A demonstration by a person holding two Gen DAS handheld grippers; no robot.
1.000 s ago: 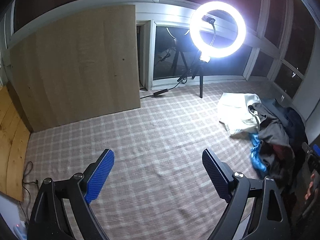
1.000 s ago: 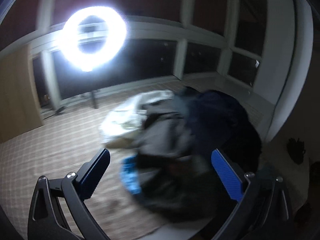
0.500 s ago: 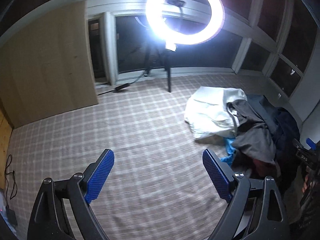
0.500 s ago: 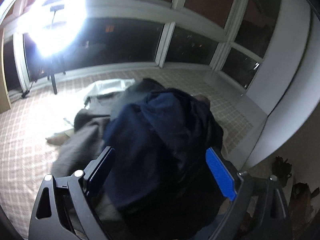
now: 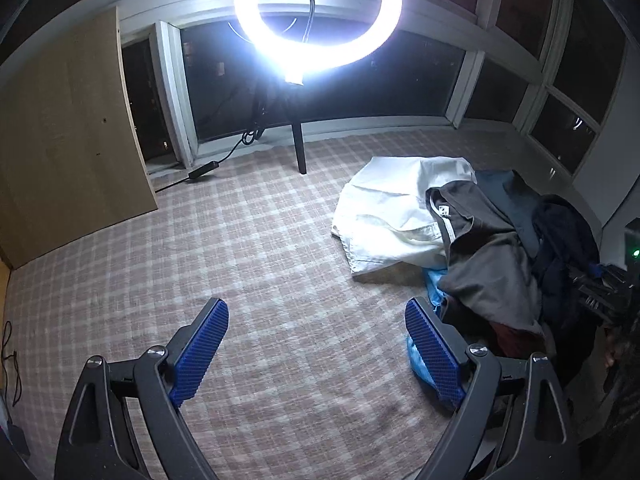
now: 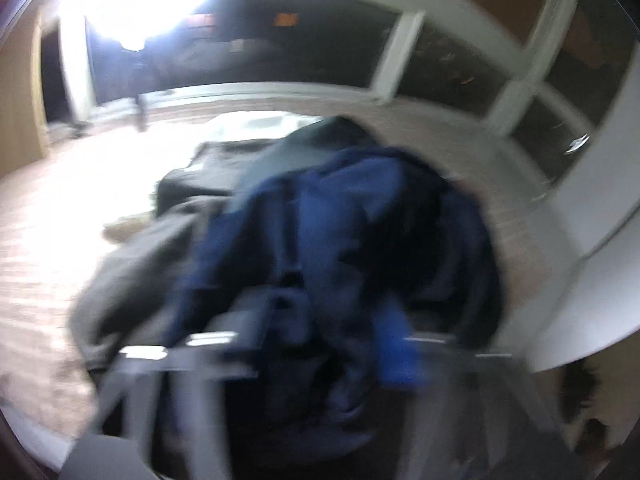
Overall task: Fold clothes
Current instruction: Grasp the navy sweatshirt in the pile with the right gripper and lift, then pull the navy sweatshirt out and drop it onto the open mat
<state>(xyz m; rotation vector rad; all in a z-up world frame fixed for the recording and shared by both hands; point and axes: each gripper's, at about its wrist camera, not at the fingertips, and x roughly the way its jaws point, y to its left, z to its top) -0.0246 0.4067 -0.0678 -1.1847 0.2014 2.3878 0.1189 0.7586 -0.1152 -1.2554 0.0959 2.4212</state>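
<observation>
A pile of clothes lies on the checked carpet (image 5: 248,264) at the right: a white garment (image 5: 392,216), a grey one (image 5: 488,264), a dark navy one (image 5: 560,232) and a bit of bright blue cloth (image 5: 434,284). My left gripper (image 5: 316,344) is open and empty over bare carpet, left of the pile. In the blurred right wrist view my right gripper (image 6: 336,320) is down in the navy garment (image 6: 344,216), its fingers closer together than before; the blur hides whether they grip the cloth.
A lit ring light (image 5: 318,12) on a tripod stands by the dark windows at the back. A cable and adapter (image 5: 204,168) lie on the floor beside it. A wooden board (image 5: 68,136) leans at the left. A white wall (image 6: 592,240) is close on the right.
The left view has swung right, bringing the ring light and the pile toward centre. The right gripper has moved down into the navy garment and its fingers have narrowed.
</observation>
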